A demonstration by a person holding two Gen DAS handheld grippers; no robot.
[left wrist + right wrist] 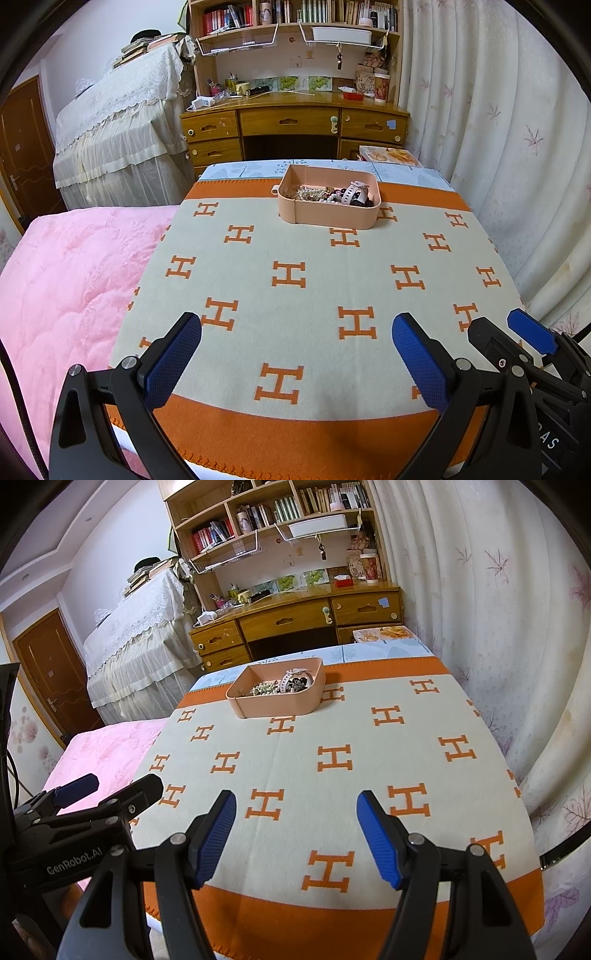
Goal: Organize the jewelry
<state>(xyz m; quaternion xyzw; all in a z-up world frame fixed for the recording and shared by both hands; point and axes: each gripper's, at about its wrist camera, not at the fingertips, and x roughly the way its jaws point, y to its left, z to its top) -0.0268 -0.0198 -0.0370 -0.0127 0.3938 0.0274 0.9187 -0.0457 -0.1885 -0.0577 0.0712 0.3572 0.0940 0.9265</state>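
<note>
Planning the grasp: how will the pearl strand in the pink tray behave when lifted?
Probably floppy: the pearl strand lies in a loose heap. It may snag, since it touches the watch strap and dark beads. The smooth beads could slip between fingers.

Even, bright indoor light, soft and diffuse; only a faint shadow beside the tray (pixel 275 701). Strong fisheye bending with dark vignetted corners in both views. Focus sharp across the blanket (pixel 314 280); mild glare on the varnished desk (pixel 295 99).
</note>
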